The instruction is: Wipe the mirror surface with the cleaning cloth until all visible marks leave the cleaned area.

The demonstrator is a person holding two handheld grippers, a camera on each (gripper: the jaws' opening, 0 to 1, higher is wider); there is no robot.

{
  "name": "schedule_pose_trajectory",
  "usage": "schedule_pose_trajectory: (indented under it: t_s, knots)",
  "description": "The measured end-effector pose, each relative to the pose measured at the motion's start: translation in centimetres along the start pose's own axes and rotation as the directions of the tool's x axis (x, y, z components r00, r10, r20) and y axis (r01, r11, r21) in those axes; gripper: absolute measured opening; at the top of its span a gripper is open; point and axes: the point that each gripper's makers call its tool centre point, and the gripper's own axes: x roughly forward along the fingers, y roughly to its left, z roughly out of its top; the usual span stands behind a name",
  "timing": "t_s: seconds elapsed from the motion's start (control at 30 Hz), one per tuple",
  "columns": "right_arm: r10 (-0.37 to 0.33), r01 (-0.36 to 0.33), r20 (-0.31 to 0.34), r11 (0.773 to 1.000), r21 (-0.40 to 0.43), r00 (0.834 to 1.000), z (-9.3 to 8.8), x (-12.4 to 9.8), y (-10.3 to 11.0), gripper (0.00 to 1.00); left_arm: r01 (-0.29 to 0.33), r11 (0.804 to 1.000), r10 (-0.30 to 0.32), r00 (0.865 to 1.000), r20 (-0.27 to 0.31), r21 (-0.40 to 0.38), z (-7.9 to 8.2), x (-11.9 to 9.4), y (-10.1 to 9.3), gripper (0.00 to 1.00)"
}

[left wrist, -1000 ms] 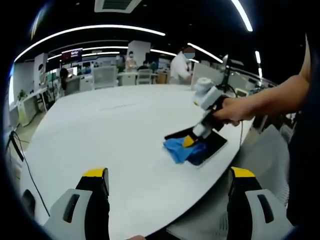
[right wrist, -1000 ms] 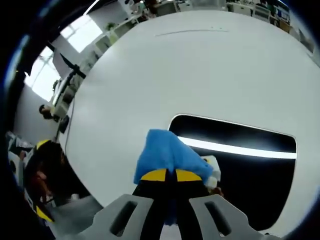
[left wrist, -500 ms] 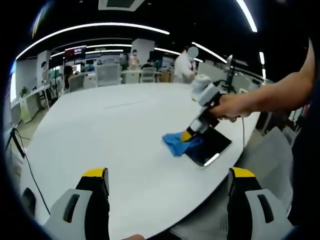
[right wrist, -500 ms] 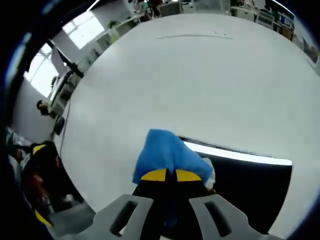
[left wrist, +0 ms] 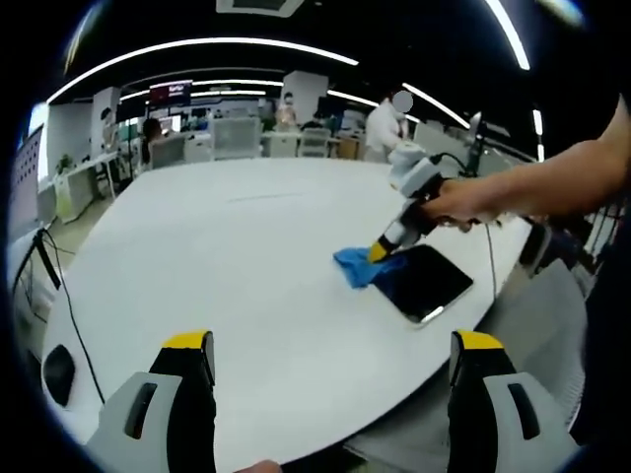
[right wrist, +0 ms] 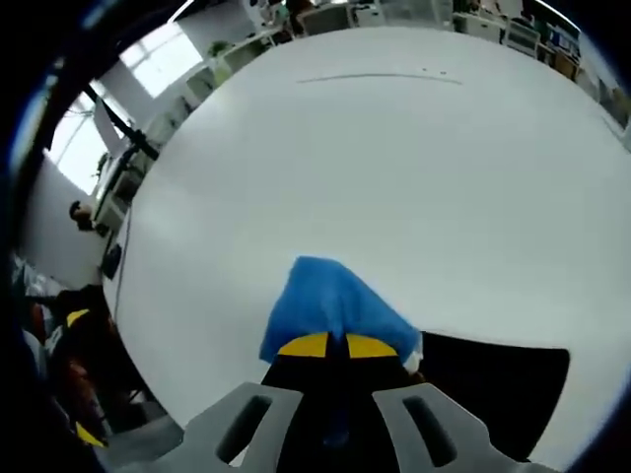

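A dark rectangular mirror (left wrist: pixel 424 283) lies flat near the right edge of the white table (left wrist: pixel 227 256). A blue cleaning cloth (left wrist: pixel 357 266) rests at the mirror's left end, partly on the table. My right gripper (left wrist: pixel 379 252) is shut on the cloth and presses it down, held by a person's hand (left wrist: pixel 463 205). In the right gripper view the blue cloth (right wrist: pixel 330 305) bunches above my right gripper (right wrist: pixel 337 346), with the mirror (right wrist: pixel 493 384) to the lower right. My left gripper (left wrist: pixel 333 357) hangs open over the table's near edge, well short of the mirror.
A person in white (left wrist: pixel 386 123) stands beyond the table's far side, among desks and chairs (left wrist: pixel 237 138). A cable (left wrist: pixel 59 315) trails down at the table's left edge. The wide white tabletop stretches left of the mirror.
My right gripper has dragged the blue cloth off toward the mirror's left end, so less mirror shows under it. The left gripper view has shifted a little; its jaws stay open.
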Motion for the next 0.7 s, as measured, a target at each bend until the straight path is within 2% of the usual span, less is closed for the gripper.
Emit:
schedule_pose_trajectory:
  t_s: [0.37, 0.5, 0.7]
  knots:
    - [0.006, -0.007, -0.019, 1.000, -0.019, 1.000, -0.18, -0.03, 0.01, 0.00, -0.016, 1.000, 0.016, 1.000, 0.009, 0.005, 0.30, -0.22, -0.04, 0.99]
    - [0.017, -0.017, -0.009, 1.000, -0.019, 1.000, -0.16, 0.00, -0.03, 0.00, -0.019, 0.998, 0.021, 0.999, 0.038, -0.052, 0.89, -0.47, 0.03, 0.99]
    - [0.009, -0.009, -0.007, 0.999, -0.034, 1.000, -0.11, -0.10, -0.24, 0.00, -0.028, 0.998, 0.030, 0.999, 0.031, -0.050, 0.66, -0.55, 0.35, 0.99]
